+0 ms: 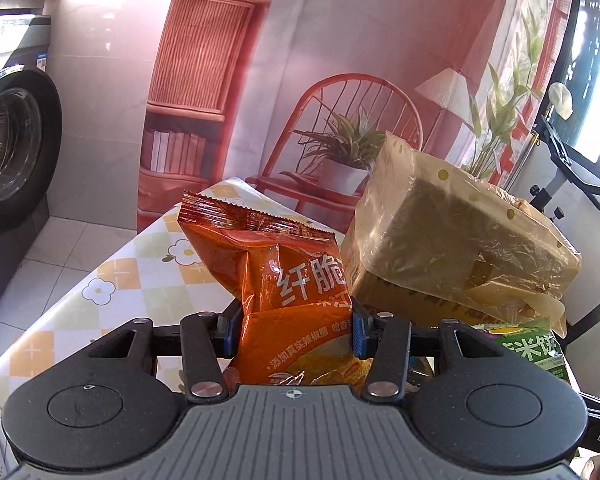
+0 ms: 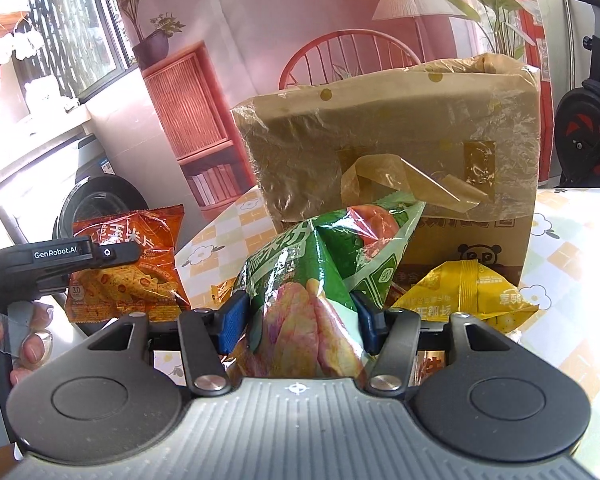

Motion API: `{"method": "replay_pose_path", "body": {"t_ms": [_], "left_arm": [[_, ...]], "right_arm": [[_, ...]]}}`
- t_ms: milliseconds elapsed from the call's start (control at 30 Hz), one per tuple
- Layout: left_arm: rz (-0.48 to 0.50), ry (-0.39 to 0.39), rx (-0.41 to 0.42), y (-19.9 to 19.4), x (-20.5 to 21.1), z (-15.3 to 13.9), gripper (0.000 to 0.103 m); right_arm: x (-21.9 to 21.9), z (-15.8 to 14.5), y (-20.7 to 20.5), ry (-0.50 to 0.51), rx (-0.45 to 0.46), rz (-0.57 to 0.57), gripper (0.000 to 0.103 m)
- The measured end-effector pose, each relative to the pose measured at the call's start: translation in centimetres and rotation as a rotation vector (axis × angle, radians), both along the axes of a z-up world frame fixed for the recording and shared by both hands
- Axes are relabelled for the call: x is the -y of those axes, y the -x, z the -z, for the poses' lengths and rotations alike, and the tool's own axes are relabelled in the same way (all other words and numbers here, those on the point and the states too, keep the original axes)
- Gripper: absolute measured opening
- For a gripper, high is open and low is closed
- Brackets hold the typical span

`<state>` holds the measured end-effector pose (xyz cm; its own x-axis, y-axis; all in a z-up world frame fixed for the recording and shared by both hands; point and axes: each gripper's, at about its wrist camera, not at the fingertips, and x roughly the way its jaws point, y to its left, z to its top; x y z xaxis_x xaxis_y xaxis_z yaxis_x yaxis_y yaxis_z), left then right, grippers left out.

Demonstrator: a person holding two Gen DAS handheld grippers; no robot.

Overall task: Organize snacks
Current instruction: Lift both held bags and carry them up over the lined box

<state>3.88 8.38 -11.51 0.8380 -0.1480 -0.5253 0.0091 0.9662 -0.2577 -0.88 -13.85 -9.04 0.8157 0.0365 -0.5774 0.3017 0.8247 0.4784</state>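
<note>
Orange snack bag [image 1: 296,300] pinched in left claw [image 1: 296,330] (angled downward)

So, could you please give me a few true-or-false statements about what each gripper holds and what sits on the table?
1. The left gripper grips an orange snack bag. True.
2. The right gripper is empty. False: it is shut on a green snack bag.
3. A yellow packet lies by the cardboard box. True.
4. The tablecloth is plain blue. False: it is checked with flowers.
</note>
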Motion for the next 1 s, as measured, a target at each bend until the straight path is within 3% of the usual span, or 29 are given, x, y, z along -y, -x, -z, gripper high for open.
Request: {"method": "replay_pose_path", "body": {"t_ms": [167, 400, 633, 1000], "left_arm": [[0.019, -0.026, -0.001, 1.2, 0.7, 0.2, 0.052], [0.022, -0.031, 0.029, 2.2, 0.6, -0.4, 0.052], [0.057, -0.045, 0.11, 2.1, 1.5, -2.9, 0.052], [0.14, -0.078, 0.288, -1.4, 5.5, -9.1, 0.052]], "right_arm": [[-0.6, 0.4, 1.2, -0.06, 0.017, 0.002, 0.057], [-1.3, -0.4, 1.8, -0.047, 0.044, -0.01, 0.057], [0.4, -3.0, 1.8, 0.021, 0.105, 0.026, 0.057], [5.5, -8.7, 0.1, 0.22, 0.206, 0.105, 0.057]]}}
